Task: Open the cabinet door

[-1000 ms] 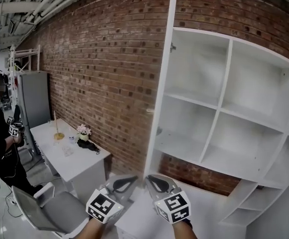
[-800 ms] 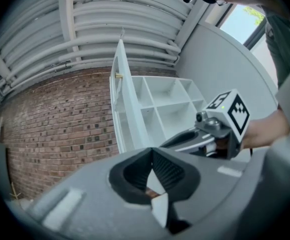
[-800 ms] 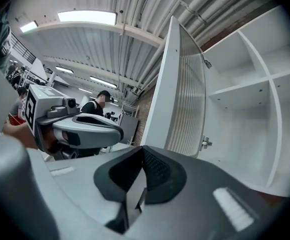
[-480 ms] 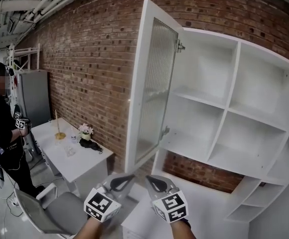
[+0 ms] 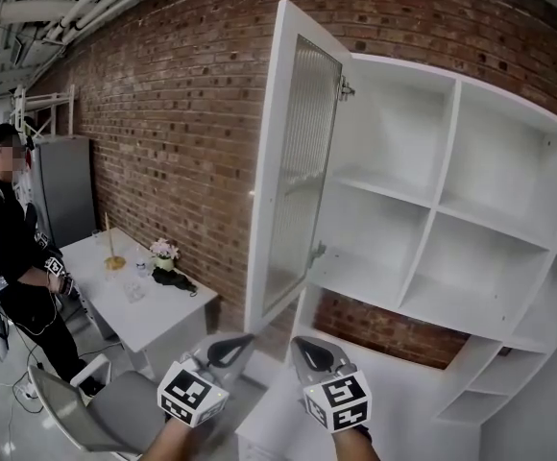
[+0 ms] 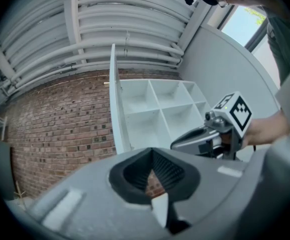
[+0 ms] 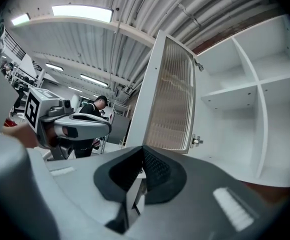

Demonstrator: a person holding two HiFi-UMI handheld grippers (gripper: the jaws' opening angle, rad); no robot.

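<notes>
The cabinet door (image 5: 298, 171), a white frame round ribbed glass, stands swung wide to the left of the white open-shelf cabinet (image 5: 432, 209). My two grippers sit low in the head view, below the door's bottom edge and apart from it. The left gripper (image 5: 223, 351) is shut and holds nothing. The right gripper (image 5: 309, 353) is also shut and empty. The left gripper view has the door (image 6: 116, 109) edge-on, with the right gripper (image 6: 175, 145) beside it. The right gripper view shows the door's glass panel (image 7: 170, 99) and the left gripper (image 7: 107, 126).
A brick wall (image 5: 182, 133) runs behind. A white desk (image 5: 154, 315) with a small flower pot (image 5: 163, 253) stands at the left, with a grey chair (image 5: 96, 411) in front. A person in black (image 5: 10, 248) stands far left by a grey locker (image 5: 65, 185). A low white unit (image 5: 394, 392) sits under the shelves.
The door has swung from edge-on further open to the left and now stays still. Both grippers are low and off the door. The person at left shifted a little.
</notes>
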